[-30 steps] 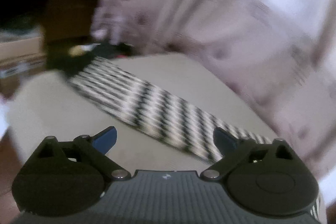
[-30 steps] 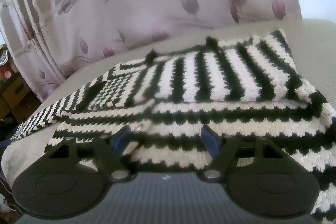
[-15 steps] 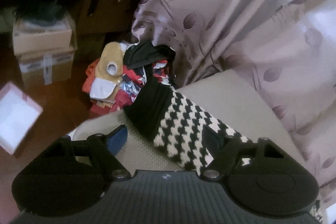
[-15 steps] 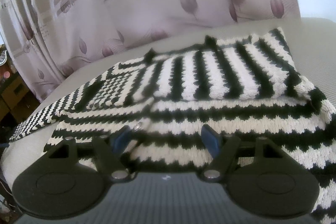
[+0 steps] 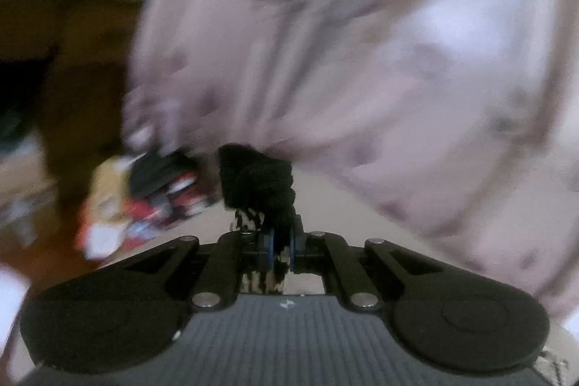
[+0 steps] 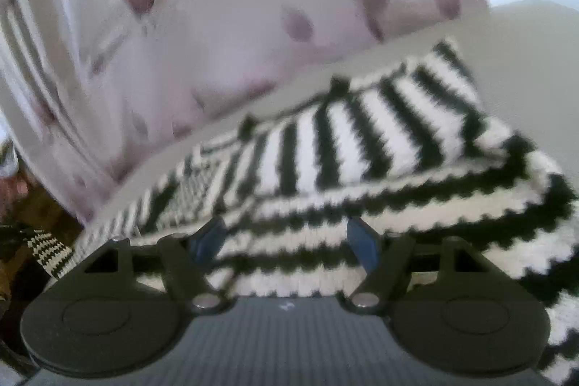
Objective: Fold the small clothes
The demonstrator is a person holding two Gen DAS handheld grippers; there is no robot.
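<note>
A black-and-white striped knit sweater (image 6: 362, 147) lies partly folded on a beige cushion (image 6: 524, 35). My right gripper (image 6: 286, 237) is open, low over the sweater's near edge. One sleeve trails left off the cushion in the right wrist view (image 6: 47, 248). My left gripper (image 5: 277, 246) is shut on the black cuff (image 5: 257, 179) of that sleeve, which bunches up above the blue pads (image 5: 267, 248). The left wrist view is blurred by motion.
A pale pink curtain with leaf print (image 6: 217, 6) hangs close behind the cushion and fills the left wrist view (image 5: 362, 42). A pile of colourful clothes (image 5: 144, 201) lies on the brown floor at the left.
My left gripper has closed on the sleeve's black cuff and is moving fast with it. My right gripper stays open and has shifted slightly over the sweater.
</note>
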